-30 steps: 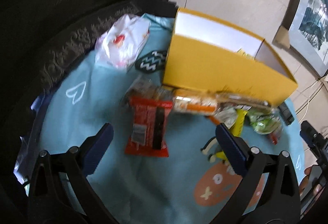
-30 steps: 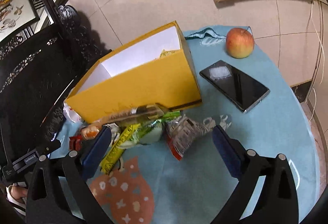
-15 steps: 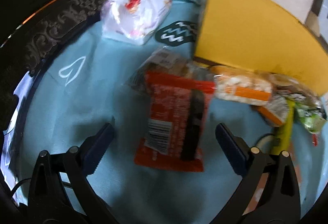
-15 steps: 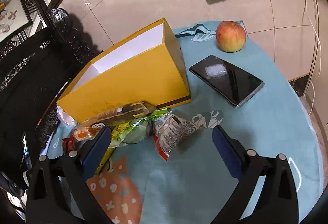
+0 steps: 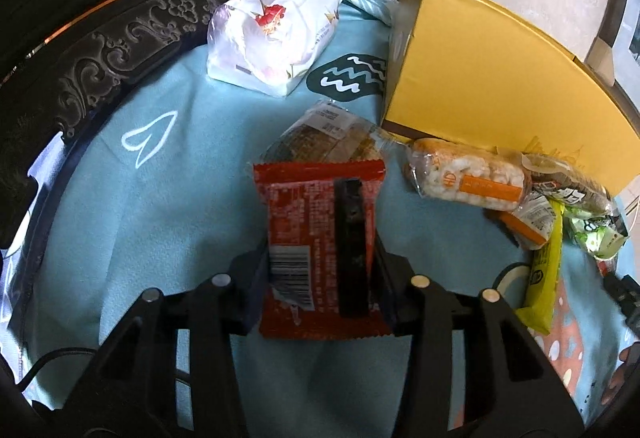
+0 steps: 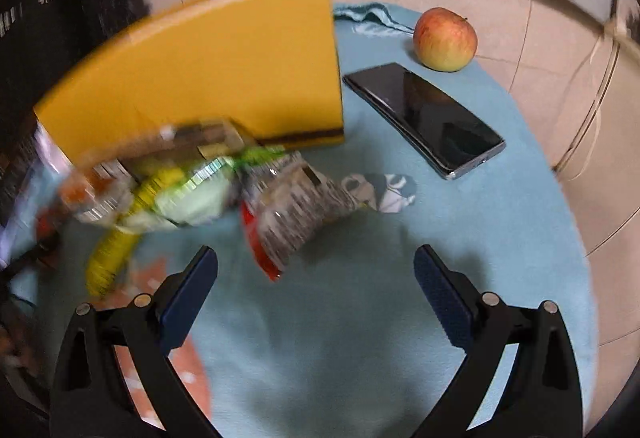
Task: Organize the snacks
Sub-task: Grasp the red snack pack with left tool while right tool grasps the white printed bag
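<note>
Two grippers were at work, and only the left gripper [image 5: 318,272] had anything in it: its dark blue padded fingers [image 5: 253,284] were pressed in against both long edges of a flat red foil snack packet with a black stripe and a barcode [image 5: 320,234], near the packet's nearer end, while its far end lay over a clear-wrapped brown pastry [image 5: 324,137] on the pale blue patterned tablecloth [image 5: 168,173]. Whether the packet had left the cloth could not be told. The right gripper [image 6: 316,286] hung with its fingers wide apart and nothing between them, above bare cloth just short of a crinkled silver-and-red printed snack bag [image 6: 288,222]; that view was blurred, so the rest of the heap was hard to read. Beyond the left gripper a clear pack of puffed rice cakes with an orange band [image 5: 466,177], a long yellow snack bar [image 5: 544,270] and a green wrapped sweet [image 5: 596,234] lay strung along the foot of the tall yellow cardboard box [image 5: 492,77], which stood just behind them. A white floral plastic bag [image 5: 272,33], a black smartphone [image 6: 424,113] and a red-yellow apple [image 6: 445,39] sat apart from the pile. The step in hand looked like the pick of the red packet; the next move would call for lifting it clear of the pastry, carrying it over the box's near wall and releasing it inside without dragging the neighbours
</note>
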{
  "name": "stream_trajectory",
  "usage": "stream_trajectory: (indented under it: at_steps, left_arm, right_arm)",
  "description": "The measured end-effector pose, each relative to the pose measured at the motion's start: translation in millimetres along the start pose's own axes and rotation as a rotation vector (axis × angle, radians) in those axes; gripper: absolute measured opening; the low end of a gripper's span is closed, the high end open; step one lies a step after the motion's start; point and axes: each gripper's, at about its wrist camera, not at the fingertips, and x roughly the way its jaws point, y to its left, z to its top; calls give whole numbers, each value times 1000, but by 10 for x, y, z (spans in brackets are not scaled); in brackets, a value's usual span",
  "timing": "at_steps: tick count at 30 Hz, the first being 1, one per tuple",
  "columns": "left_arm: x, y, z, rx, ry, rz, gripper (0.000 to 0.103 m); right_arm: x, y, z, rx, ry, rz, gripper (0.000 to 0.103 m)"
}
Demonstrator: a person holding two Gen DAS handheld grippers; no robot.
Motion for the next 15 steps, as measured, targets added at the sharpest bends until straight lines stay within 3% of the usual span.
stream_trajectory:
  at_steps: [5,6,9,15]
  left_arm:
    - [10,32,14,-4,2,-14,46]
    - [12,38,16,-7,4,-17,46]
    - [-10,53,5,-15,6,-25,46]
    - [-85,93,-9,-50,10,-69,45]
  right_arm:
    - [163,205,189,-155,2,-54,98]
    - [207,226,210,-177,13,-42,77]
    - [198,231,241,-210,38,-34,50]
    - [-191,-96,61,-56,-1,150,45]
